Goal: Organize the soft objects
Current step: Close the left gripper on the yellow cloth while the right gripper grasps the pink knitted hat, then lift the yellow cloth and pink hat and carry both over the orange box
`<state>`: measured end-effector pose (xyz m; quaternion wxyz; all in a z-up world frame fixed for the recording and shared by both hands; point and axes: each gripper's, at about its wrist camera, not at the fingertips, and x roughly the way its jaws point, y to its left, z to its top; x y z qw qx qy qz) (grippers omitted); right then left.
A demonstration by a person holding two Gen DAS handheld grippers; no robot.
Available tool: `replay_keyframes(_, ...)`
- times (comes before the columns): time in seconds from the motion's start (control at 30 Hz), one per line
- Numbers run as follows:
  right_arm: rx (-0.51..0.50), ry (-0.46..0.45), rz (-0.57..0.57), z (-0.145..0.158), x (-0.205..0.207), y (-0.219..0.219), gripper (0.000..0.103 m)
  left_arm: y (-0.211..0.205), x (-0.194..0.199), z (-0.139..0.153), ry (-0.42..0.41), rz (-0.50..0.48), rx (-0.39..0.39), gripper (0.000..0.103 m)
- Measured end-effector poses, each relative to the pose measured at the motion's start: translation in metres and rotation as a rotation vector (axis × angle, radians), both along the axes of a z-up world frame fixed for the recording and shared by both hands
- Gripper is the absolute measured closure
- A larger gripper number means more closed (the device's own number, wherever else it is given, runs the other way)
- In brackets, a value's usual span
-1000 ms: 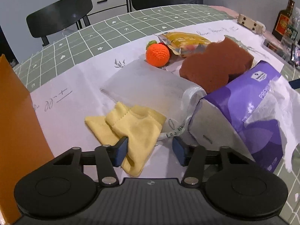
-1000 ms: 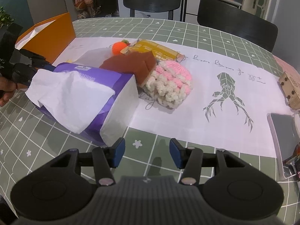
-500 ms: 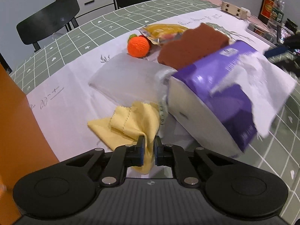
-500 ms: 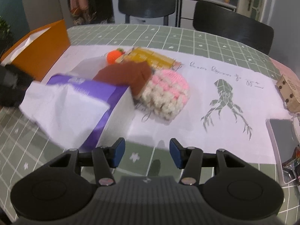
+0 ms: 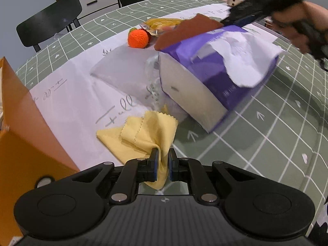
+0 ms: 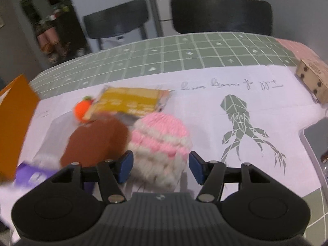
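Cloth is the first change: the left claw, open a second ago, now pinches the yellow cloth, lifted beside the orange box on the surface. Probably it goes into that box next. On the white sheet "Full" is readable; the print on the purple tissue pack is too small. The right claw is opening, empty, over the pink knitted hat.

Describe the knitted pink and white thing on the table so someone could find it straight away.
Start at the white paper sheet with the squid drawing. Just left of it sits the knitted piece, touching the brown sponge. It is the only chunky yarn dome banded pink and cream.
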<state>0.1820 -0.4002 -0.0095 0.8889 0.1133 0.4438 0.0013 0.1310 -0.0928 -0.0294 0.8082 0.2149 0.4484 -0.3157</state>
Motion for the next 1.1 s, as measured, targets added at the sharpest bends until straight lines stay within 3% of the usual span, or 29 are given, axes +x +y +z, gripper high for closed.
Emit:
replay_keyframes(0.07, 0.001, 0.019, -0.021, -0.009, 0.011, 0.000, 0.033, 0.003, -0.006, 0.000, -0.001, -0.005, -0.002, 0.092)
replay_keyframes(0.2, 0.046, 0.039, -0.028, -0.025, 0.019, -0.003, 0.035, 0.007, -0.012, 0.000, -0.002, -0.008, -0.015, 0.092)
replay_keyframes(0.27, 0.056, 0.024, 0.000, -0.026, 0.017, -0.006, 0.050, 0.009, -0.012, 0.000, -0.002, -0.008, -0.020, 0.092)
replay_keyframes(0.57, 0.079, 0.028, -0.052, -0.013, -0.016, -0.038, 0.070, 0.008, -0.014, -0.001, -0.016, -0.016, -0.018, 0.092)
replay_keyframes(0.77, 0.087, 0.002, -0.072, 0.006, -0.053, -0.059, 0.072, 0.010, -0.017, 0.000, -0.015, -0.027, -0.020, 0.092)
replay_keyframes(0.93, 0.111, 0.076, -0.011, 0.002, -0.082, -0.054, 0.072, 0.015, -0.023, 0.000, -0.006, -0.035, -0.032, 0.092)
replay_keyframes(1.1, 0.065, 0.122, 0.094, 0.001, -0.110, -0.028, 0.072, 0.021, -0.036, 0.001, 0.006, -0.052, -0.027, 0.092)
